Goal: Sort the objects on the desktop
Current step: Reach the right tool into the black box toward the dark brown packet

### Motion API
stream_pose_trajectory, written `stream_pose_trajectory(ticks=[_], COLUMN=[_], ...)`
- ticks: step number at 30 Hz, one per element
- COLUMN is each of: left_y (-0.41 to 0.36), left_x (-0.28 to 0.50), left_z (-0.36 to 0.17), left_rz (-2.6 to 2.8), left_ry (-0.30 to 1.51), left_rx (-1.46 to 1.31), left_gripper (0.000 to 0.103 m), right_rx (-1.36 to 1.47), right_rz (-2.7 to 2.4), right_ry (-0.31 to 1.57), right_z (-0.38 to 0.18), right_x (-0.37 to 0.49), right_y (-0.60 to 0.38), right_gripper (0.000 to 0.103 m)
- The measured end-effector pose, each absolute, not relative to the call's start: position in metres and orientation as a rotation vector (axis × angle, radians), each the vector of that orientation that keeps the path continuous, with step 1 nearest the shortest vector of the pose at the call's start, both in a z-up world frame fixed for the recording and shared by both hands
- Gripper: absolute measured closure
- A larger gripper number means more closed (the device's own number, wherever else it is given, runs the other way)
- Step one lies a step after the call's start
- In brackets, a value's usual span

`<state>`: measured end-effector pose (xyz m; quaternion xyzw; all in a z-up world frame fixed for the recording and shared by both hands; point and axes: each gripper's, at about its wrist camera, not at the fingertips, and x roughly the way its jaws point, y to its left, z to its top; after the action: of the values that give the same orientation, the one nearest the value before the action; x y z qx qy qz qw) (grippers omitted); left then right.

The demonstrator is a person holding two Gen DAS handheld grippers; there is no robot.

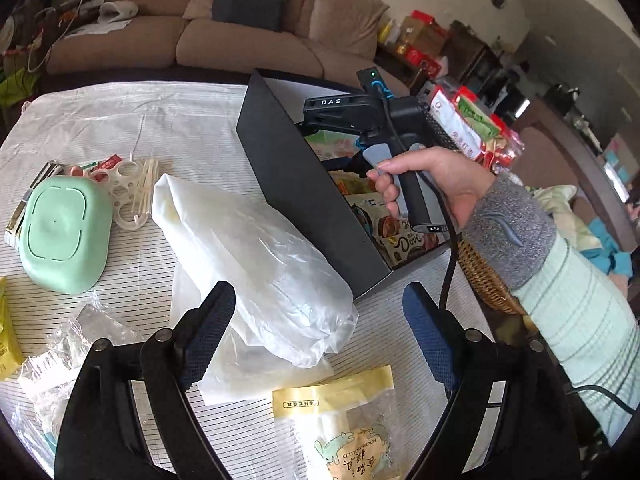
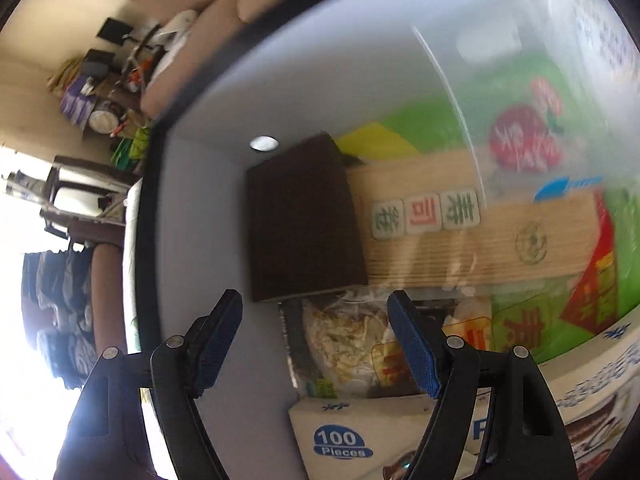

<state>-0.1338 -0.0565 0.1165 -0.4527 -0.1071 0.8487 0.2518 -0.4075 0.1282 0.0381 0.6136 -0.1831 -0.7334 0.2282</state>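
Hovering released and empty inside the black box (image 1: 304, 184), the right claw (image 2: 316, 340) sits over the snack packets already sorted there, while the left claw (image 1: 320, 328), also spread and empty, straddles the white plastic bag (image 1: 256, 256) on the worktop (image 1: 120, 120). The likely risk is that slippery film: a pinch may catch only loose plastic and let the contents slide out.

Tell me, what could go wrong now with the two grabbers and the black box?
The right gripper is open inside the black box, which is already packed, so it might snag or nudge the packets there. Its cable hangs near the box's corner and could catch. The left gripper, open over the loose plastic bag, might grip only slippery film.
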Motion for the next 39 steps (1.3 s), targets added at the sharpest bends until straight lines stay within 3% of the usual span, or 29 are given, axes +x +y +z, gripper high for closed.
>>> stream_pose_trajectory(ticks=[7, 10, 14, 19, 23, 25, 28, 31, 32, 35, 39], left_y=[-0.068, -0.068, -0.067, -0.067, -0.068, -0.068, -0.069, -0.072, -0.072, -0.072, -0.068], left_x=[-0.138, -0.139, -0.138, -0.136, -0.136, -0.135, -0.134, -0.133, -0.134, -0.134, -0.132], left_z=[0.105, 0.105, 0.105, 0.109, 0.110, 0.111, 0.115, 0.116, 0.116, 0.115, 0.116], left_rz=[2.305, 2.303, 2.291, 2.292, 2.287, 2.283, 2.279, 2.281, 2.280, 2.275, 2.274], left_ry=[-0.335, -0.340, -0.342, -0.343, -0.353, -0.354, -0.361, -0.368, -0.373, -0.383, -0.357], left_rx=[-1.275, -1.273, -1.275, -1.260, -1.259, -1.258, -1.244, -1.239, -1.241, -1.248, -1.239], left_gripper=[0.018, 0.018, 0.018, 0.018, 0.018, 0.018, 0.018, 0.018, 0.018, 0.018, 0.018], right_rx=[1.655, 1.631, 1.634, 1.603, 1.507, 1.468, 1.461, 1.416, 1.406, 1.418, 1.438], right_rz=[-2.051, -2.040, -2.106, -2.110, -2.110, -2.032, -1.991, -2.073, -2.111, -2.177, -2.155], right_ry=[-0.578, -0.572, -0.516, -0.556, -0.478, -0.425, -0.181, -0.023, 0.010, 0.086, 0.328], right_z=[0.034, 0.036, 0.035, 0.041, 0.080, 0.100, 0.122, 0.142, 0.146, 0.143, 0.110], right_x=[-0.415, -0.413, -0.412, -0.409, -0.395, -0.376, -0.338, -0.319, -0.320, -0.337, -0.360], right_y=[0.131, 0.125, 0.128, 0.143, 0.150, 0.151, 0.150, 0.163, 0.167, 0.166, 0.133], right_gripper=[0.024, 0.030, 0.052, 0.064, 0.064, 0.071, 0.074, 0.070, 0.063, 0.018, 0.015])
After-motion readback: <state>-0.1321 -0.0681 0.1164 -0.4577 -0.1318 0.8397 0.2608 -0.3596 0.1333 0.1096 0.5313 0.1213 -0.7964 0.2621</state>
